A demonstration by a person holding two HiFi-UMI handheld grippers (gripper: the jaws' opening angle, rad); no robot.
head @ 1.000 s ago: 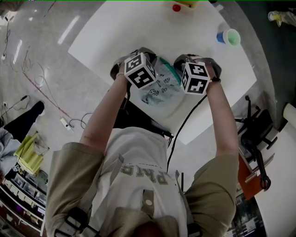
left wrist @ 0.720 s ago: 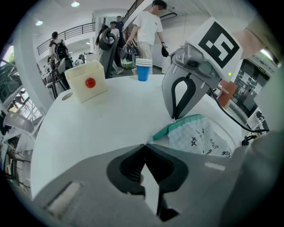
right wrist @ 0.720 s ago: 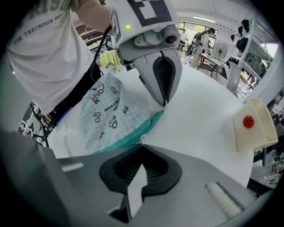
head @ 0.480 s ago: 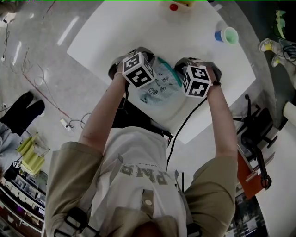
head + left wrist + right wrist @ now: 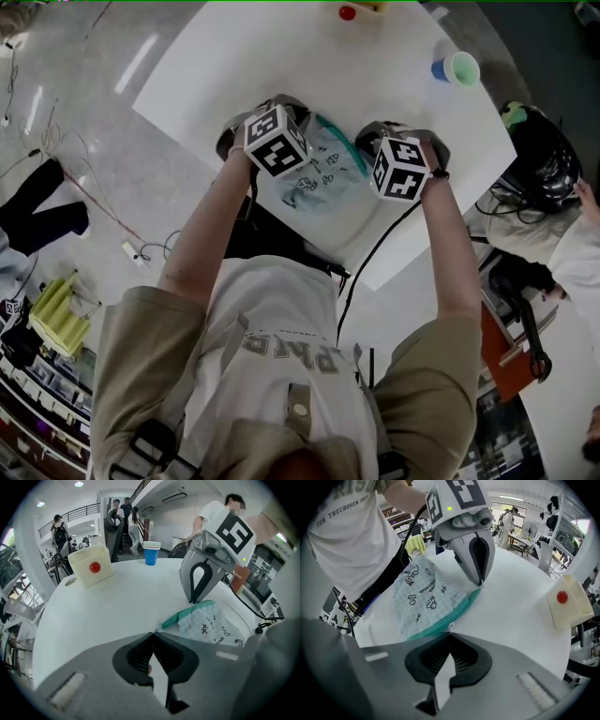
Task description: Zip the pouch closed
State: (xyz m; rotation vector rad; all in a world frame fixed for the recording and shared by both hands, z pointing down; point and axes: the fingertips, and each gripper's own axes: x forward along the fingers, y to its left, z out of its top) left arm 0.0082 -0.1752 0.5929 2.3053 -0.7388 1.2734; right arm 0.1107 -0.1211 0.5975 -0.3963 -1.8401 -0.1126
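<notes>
- Two grippers are on this one, both pointing steeply down at the pouch (image 5: pixel 314 178). It lies flat on the white worktop (image 5: pixel 234 66), close to the person's edge of it.
- The pouch is pale checked fabric with little black doodles, and a teal zipper band (image 5: pixel 457 611) runs along its far edge.
- The left gripper (image 5: pixel 152 634) is clenched. Its jaws are pinched together right on one end of that teal band, so it's grasping the pouch there.
- The right gripper (image 5: pixel 450 631) is clamped tight too. The tiny silver zipper pull (image 5: pixel 450 626) sits right at its jaw tips, so that's what it's got.
- In the left gripper view, the right gripper's tips come down near the other end of the teal band. The two grippers are near each other but apart, with the pouch between them.
- Honestly can't tell how much of the zip is shut.
- On the far side of the worktop there's a cream box (image 5: pixel 92 566) with a red button, plus blue and green cups (image 5: pixel 457 69), all well apart from the pouch.
- A black cable (image 5: pixel 375 253) trails from the right gripper over the near edge.
</notes>
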